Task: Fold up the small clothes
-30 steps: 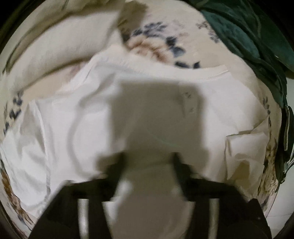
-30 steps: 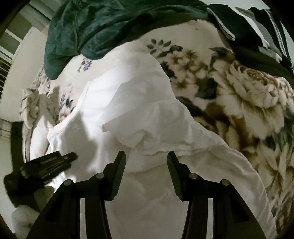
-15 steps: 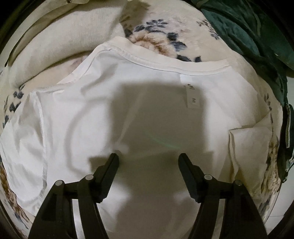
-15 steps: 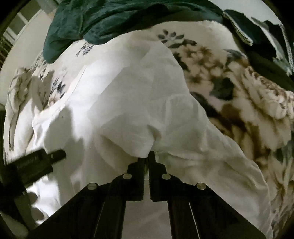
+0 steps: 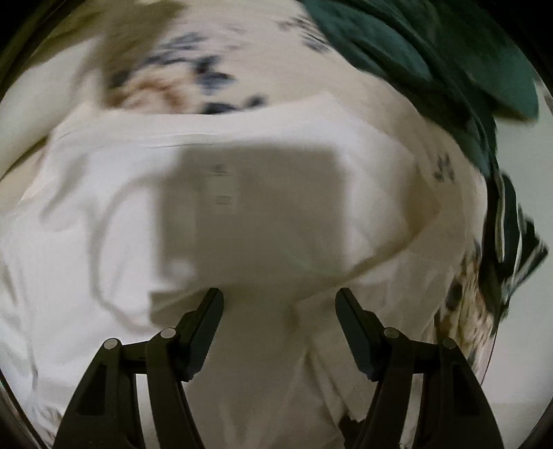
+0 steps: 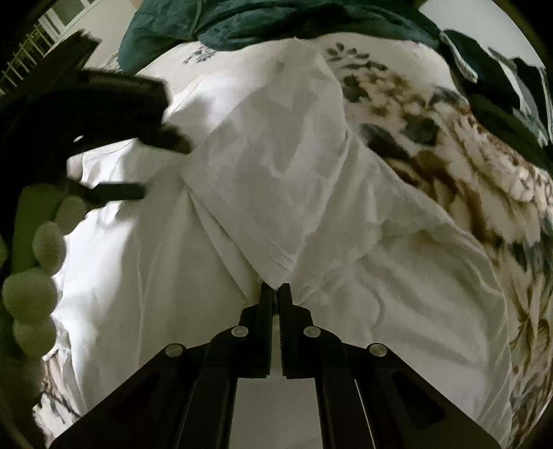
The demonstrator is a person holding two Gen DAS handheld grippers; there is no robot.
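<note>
A white T-shirt point(image 5: 276, 214) lies spread on a floral bedspread point(image 5: 193, 79); the left wrist view is blurred. My left gripper point(image 5: 279, 297) is open and empty, just above the shirt's middle. In the right wrist view my right gripper point(image 6: 275, 288) is shut on the hemmed edge of the shirt's sleeve point(image 6: 269, 165), which is lifted and folded over the shirt body point(image 6: 138, 276). The left gripper's black body point(image 6: 103, 114) and a gloved hand point(image 6: 38, 273) show at the left there.
A dark green garment point(image 5: 432, 58) lies bunched at the far right of the bed, also at the top of the right wrist view point(image 6: 259, 20). A dark striped cloth point(image 6: 511, 86) lies at the right. A cream cloth point(image 5: 31, 103) lies at the far left.
My right gripper closed on the sleeve and has pulled it up and over the shirt. My left gripper let go of the shirt, opened, and is swinging to the right.
</note>
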